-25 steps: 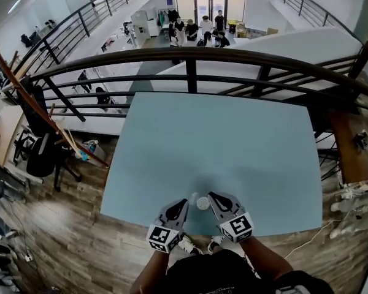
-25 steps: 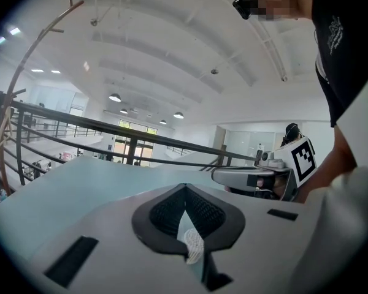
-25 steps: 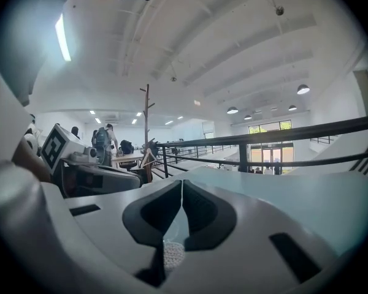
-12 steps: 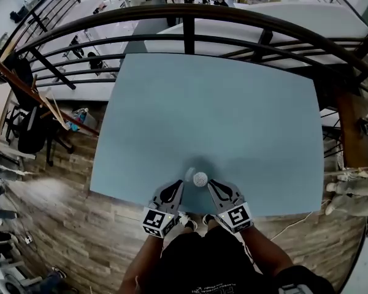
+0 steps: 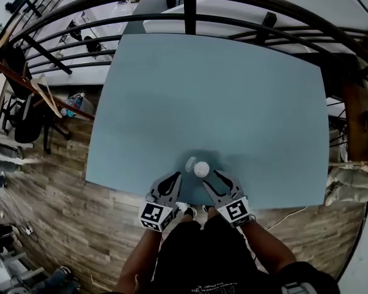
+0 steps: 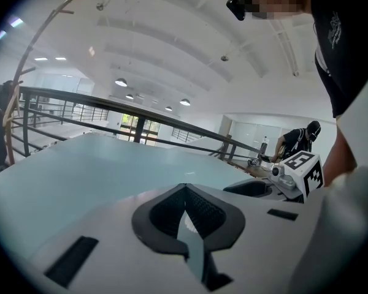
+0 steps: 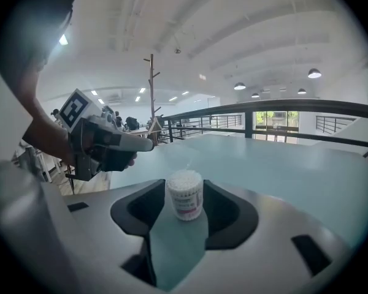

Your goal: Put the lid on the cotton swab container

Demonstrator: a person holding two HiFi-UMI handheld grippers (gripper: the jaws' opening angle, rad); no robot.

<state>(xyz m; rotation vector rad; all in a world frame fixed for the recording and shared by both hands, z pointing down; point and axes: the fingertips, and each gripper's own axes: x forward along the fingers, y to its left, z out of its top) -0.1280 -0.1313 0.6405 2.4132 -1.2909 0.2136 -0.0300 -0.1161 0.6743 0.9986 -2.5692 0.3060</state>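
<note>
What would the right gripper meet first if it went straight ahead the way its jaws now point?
The right gripper would most likely meet the open cotton swab container first. It stands upright on the table, centred in line with the gripper's parted jaws. How close it is remains unclear.

The cotton swab container (image 5: 201, 169) is a small, clear, round tub that stands upright on the surface (image 5: 233, 90), close to the near edge and about midway along it. It is open at the top and packed full, so the white swab tips form a domed cap level with its rim. In the right gripper view the cotton swab container (image 7: 184, 195) shows a pale label with pinkish print around its wall. The lid (image 5: 191, 162) is a small, pale, see-through disc. It lies off the tub on the surface, slightly farther from the near edge and a touch to the left.
</note>
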